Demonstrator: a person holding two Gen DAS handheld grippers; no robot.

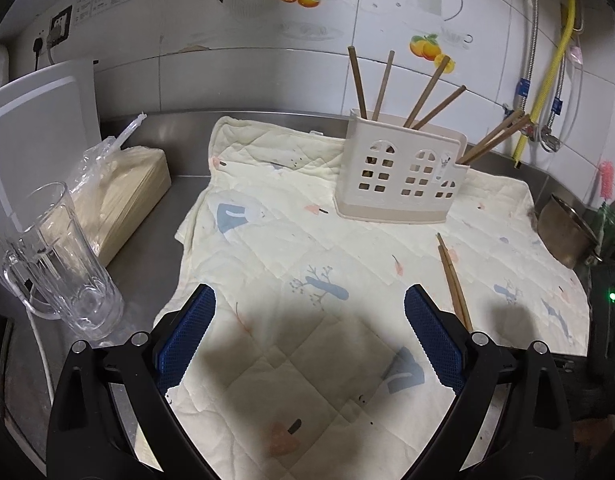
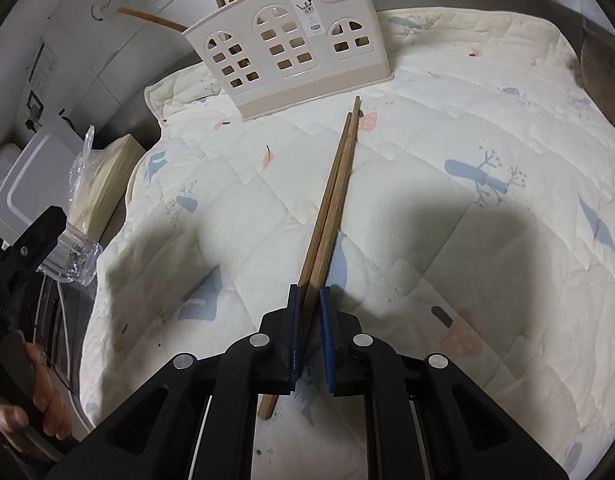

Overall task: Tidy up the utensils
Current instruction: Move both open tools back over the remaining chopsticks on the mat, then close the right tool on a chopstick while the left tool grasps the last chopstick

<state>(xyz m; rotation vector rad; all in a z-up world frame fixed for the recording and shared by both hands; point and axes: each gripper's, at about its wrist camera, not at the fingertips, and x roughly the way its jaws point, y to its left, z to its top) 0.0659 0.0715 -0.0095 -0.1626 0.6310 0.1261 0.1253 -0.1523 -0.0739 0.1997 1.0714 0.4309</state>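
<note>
Right wrist view: quilt (image 2: 447,128) covers counter. Holder (image 2: 283,52) stands at quilt's far edge, chopsticks (image 1: 417,92) upright inside. Right gripper (image 2: 308,320) clenched on chopstick pair (image 2: 333,196), tips pointing toward holder. Left gripper (image 1: 309,332) spread wide, grasping nothing, above quilt. Glass mug (image 1: 63,256) left, off quilt.

chopsticks (image 2: 331,204): matt wood | holder (image 1: 399,172): smooth plastic | mat (image 1: 307,240): quilted cloth | counter (image 1: 155,248): brushed metal

Six chopsticks (image 1: 433,92) stand in one holder (image 1: 399,174); two more (image 2: 331,204) sit clamped together. One glass mug (image 1: 63,260); one quilted cloth (image 1: 307,264); two grippers (image 1: 309,332).
</note>
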